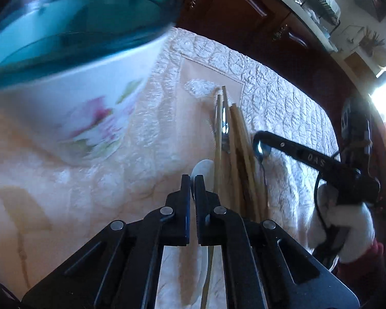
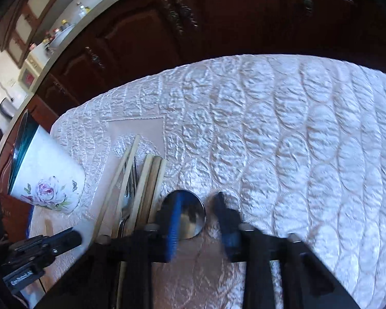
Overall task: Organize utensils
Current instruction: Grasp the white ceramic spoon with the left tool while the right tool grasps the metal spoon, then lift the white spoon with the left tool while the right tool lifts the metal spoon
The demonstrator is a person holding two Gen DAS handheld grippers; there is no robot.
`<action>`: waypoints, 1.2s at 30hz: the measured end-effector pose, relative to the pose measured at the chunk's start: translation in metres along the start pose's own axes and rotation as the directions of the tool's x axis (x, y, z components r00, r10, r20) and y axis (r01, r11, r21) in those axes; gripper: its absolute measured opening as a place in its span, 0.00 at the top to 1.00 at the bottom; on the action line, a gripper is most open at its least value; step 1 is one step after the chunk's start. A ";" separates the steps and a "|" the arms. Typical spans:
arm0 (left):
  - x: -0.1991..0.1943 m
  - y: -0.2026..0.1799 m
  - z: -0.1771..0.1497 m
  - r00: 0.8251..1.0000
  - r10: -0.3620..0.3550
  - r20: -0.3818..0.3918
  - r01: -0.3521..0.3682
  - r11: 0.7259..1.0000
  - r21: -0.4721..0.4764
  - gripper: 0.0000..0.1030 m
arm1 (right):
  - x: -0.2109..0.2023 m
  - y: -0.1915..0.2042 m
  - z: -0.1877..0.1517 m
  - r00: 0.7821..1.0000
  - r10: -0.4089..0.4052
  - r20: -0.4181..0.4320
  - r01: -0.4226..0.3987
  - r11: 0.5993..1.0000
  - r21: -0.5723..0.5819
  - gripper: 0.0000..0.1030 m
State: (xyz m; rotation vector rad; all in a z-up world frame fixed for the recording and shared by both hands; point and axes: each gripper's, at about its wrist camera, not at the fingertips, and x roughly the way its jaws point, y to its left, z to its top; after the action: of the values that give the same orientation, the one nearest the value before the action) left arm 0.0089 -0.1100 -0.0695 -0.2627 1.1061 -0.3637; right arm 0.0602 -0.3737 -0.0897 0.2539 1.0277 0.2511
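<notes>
A white cup with a flower print and a blue inside (image 1: pixel 72 82) stands tilted at the left; it also shows in the right wrist view (image 2: pixel 49 180). Several wooden chopsticks (image 1: pixel 238 149) and a metal fork (image 2: pixel 127 200) lie together on the quilted cloth. A metal spoon (image 2: pixel 190 216) lies beside them, between the fingers of my right gripper (image 2: pixel 198 213), which is open around its bowl. My left gripper (image 1: pixel 192 180) is shut on the handle of a white spoon (image 1: pixel 202 170).
The quilted white and peach cloth (image 2: pixel 296 141) covers the table. Dark wooden cabinets (image 2: pixel 218 20) stand behind the far edge. A gloved hand (image 1: pixel 347 221) holds the right gripper at the right edge of the table.
</notes>
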 end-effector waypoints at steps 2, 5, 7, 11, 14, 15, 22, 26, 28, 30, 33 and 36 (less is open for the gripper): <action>-0.007 0.006 -0.007 1.000 0.008 0.001 -0.007 1.000 -0.011 0.98 | 0.000 0.003 -0.001 1.000 0.013 0.000 -0.013 1.000 -0.010 0.94; -0.019 0.017 -0.020 0.999 0.048 0.004 -0.048 0.998 -0.027 0.98 | -0.013 0.002 -0.009 1.000 0.023 0.004 -0.023 0.999 -0.024 0.97; -0.027 0.022 -0.029 0.997 0.079 0.000 -0.079 0.996 -0.036 0.98 | -0.022 0.001 -0.016 1.000 0.025 -0.001 -0.025 0.999 -0.031 0.98; -0.045 0.022 -0.049 0.988 0.154 0.014 -0.154 0.988 0.020 0.98 | -0.047 -0.001 -0.040 1.000 0.015 -0.014 -0.016 0.998 -0.060 0.98; -0.051 0.027 -0.064 0.990 0.137 -0.030 -0.136 0.990 0.038 0.96 | -0.063 -0.007 -0.057 0.999 0.015 -0.032 -0.017 0.998 -0.068 0.98; -0.053 0.031 -0.068 0.991 0.129 -0.042 -0.127 0.991 0.031 0.96 | -0.066 -0.010 -0.061 0.999 0.020 -0.041 -0.022 0.998 -0.065 0.98; -0.041 0.046 -0.065 0.991 0.050 -0.128 -0.043 0.997 0.059 0.82 | -0.079 -0.027 -0.089 0.995 0.049 -0.086 -0.051 0.998 -0.021 0.97; -0.035 0.039 -0.055 0.988 0.043 -0.150 -0.021 0.989 0.144 0.82 | -0.074 -0.030 -0.090 0.993 0.064 -0.096 -0.064 0.998 0.004 0.83; -0.030 0.037 -0.049 0.985 0.037 -0.169 -0.006 0.984 0.180 0.82 | -0.072 -0.028 -0.089 0.993 0.071 -0.096 -0.072 0.997 -0.002 0.83; -0.025 0.035 -0.043 0.980 0.041 -0.195 0.003 0.975 0.220 0.82 | -0.071 -0.026 -0.087 0.993 0.068 -0.094 -0.070 0.997 -0.015 0.83; -0.025 0.024 -0.042 0.976 0.081 -0.201 -0.017 0.953 0.304 0.87 | -0.066 -0.019 -0.083 0.995 0.061 -0.084 -0.064 0.998 -0.025 0.94; -0.034 0.008 -0.043 0.981 0.099 -0.169 -0.033 0.934 0.357 0.95 | -0.069 -0.004 -0.081 0.998 0.021 -0.063 -0.027 0.996 -0.086 0.97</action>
State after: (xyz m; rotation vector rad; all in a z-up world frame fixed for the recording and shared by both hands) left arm -0.0425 -0.0899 -0.0626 0.1300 1.2050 -0.5266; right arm -0.0438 -0.3926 -0.0751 0.1809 1.0725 0.3264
